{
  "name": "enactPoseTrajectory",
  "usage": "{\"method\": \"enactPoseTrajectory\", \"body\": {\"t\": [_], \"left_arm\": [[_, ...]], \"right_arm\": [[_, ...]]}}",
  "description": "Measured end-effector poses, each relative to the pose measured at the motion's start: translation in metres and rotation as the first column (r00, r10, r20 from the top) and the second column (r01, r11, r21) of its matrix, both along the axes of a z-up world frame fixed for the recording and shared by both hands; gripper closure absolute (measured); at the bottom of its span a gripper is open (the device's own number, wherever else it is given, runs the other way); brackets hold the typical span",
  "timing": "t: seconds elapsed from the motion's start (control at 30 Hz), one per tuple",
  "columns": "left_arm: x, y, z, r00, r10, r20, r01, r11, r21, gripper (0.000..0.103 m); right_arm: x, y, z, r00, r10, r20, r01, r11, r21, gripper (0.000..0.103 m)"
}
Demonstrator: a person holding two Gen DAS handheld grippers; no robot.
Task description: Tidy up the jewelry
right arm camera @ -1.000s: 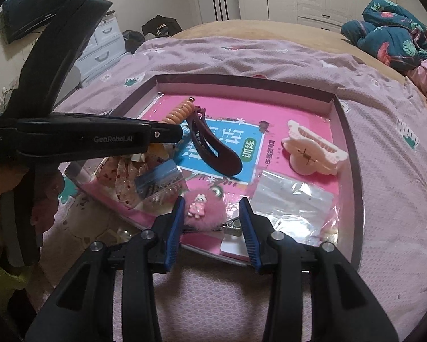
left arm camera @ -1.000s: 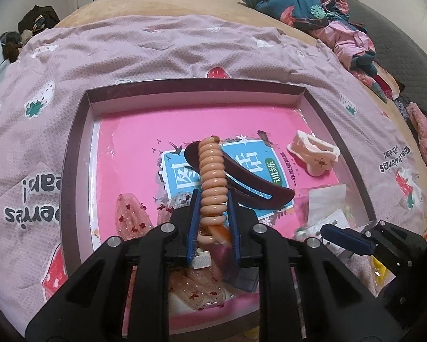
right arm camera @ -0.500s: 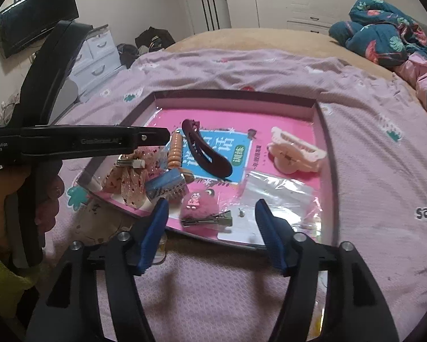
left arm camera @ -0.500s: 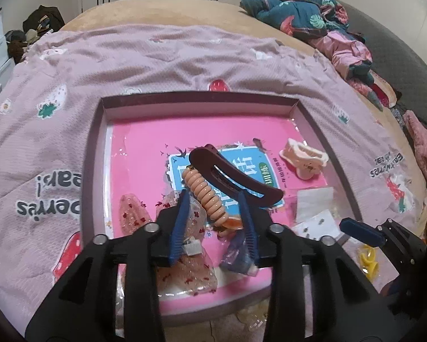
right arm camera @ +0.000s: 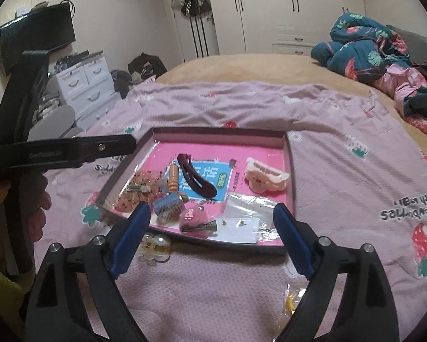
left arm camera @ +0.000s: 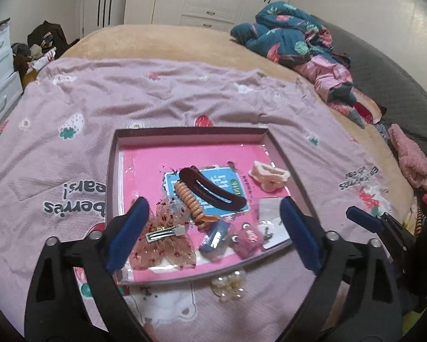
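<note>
Both our grippers, left (left arm camera: pixel 212 233) and right (right arm camera: pixel 210 235), were opening with nothing between their jaws. Outside the tray (left arm camera: pixel 112 176), against its near wall, lay the pearl cluster (left arm camera: pixel 229 285): light, knobbly, probably slippery, so we judged it best pinched across its middle.

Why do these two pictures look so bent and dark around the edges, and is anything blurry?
Left wrist view: fisheye lens bows the bed and blackens corners; glare on the tray lining. Right wrist view: same bending; the cream claw clip looks slightly smeared.
</note>
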State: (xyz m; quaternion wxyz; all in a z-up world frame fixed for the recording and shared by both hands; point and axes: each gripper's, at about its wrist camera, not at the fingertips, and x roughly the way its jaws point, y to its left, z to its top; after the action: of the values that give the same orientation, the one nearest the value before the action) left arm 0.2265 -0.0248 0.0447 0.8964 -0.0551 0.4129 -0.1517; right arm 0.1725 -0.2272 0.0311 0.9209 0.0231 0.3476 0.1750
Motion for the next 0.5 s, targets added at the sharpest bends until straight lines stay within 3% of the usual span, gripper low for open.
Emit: {"method": "enactPoseTrajectory", "body": {"t": [0.5], "left_arm": [[-0.063,0.004,0.029,0.997,0.003,0.074,-0.003,1.0,0.0,0.009]], "right_arm": [[-0.043,-0.021,0.037,0.997,-0.034,0.074,0.035,0.999,-0.013,0.014]]}}
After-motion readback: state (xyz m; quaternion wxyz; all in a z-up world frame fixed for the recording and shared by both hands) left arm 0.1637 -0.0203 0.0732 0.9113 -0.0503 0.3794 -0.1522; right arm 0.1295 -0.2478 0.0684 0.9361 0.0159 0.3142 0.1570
